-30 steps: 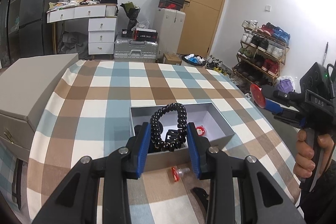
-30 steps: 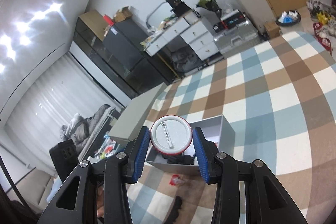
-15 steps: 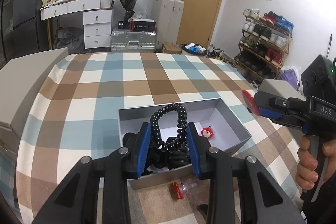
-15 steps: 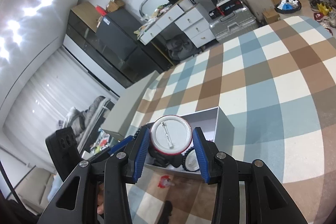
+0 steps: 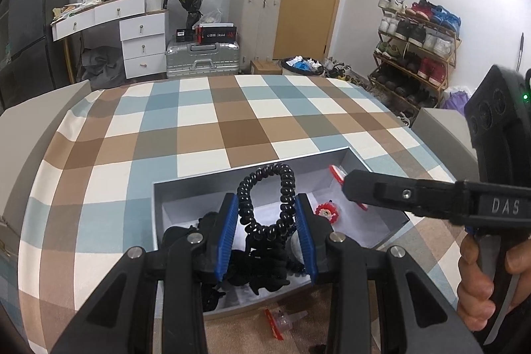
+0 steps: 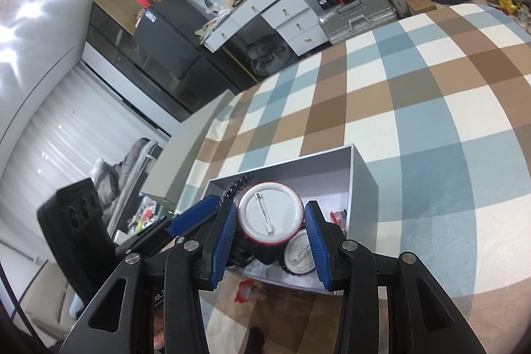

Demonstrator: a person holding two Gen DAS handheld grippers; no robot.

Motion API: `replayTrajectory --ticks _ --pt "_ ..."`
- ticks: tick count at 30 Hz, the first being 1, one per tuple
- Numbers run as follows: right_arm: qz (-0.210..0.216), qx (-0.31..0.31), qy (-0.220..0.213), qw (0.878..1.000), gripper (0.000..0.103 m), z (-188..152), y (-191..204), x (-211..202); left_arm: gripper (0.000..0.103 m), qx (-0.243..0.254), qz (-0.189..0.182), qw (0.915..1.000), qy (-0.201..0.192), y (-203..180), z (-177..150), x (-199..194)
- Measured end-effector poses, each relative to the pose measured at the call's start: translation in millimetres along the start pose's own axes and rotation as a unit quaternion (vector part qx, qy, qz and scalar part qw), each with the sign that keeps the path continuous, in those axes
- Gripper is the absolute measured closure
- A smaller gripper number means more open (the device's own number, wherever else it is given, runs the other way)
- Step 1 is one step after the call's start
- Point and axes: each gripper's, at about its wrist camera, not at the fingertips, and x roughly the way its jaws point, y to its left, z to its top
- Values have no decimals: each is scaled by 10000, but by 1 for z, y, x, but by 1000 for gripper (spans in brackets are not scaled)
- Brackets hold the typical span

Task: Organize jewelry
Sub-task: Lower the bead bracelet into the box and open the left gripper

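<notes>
My left gripper (image 5: 267, 233) is shut on a black spiral hair tie (image 5: 269, 198) and holds it over the open grey box (image 5: 157, 211). My right gripper (image 6: 270, 218) is shut on a round red-rimmed pin badge (image 6: 270, 214), its white back and pin facing me, also over the box (image 6: 361, 175). In the left wrist view the right gripper (image 5: 341, 179) reaches in from the right above the box. Inside lie black hair ties (image 5: 259, 267), a small red flower piece (image 5: 327, 212) and a second badge (image 6: 300, 256).
A small clear and red clip (image 5: 280, 317) lies on the checked tablecloth (image 5: 205, 128) just in front of the box. The grey box lid (image 6: 195, 141) rests at the table's left edge. A dark item (image 6: 257, 335) lies near the table's front edge.
Both grippers have moved forward and down over the box with their items held. The right gripper has come in from the right side to above the box's right part.
</notes>
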Motion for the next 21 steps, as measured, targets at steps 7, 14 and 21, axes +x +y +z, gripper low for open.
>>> replayTrajectory --ticks 7,14,21 --pt "-538 -527 -130 9971 61 -5 16 0 74 112 -16 9999 39 -8 -1 2" --pt "-512 -521 -70 9973 61 -5 17 4 74 156 -19 9999 65 -10 -1 2" --pt "-447 -418 -152 9980 60 -4 16 -5 74 194 -46 9998 71 -11 -1 2"
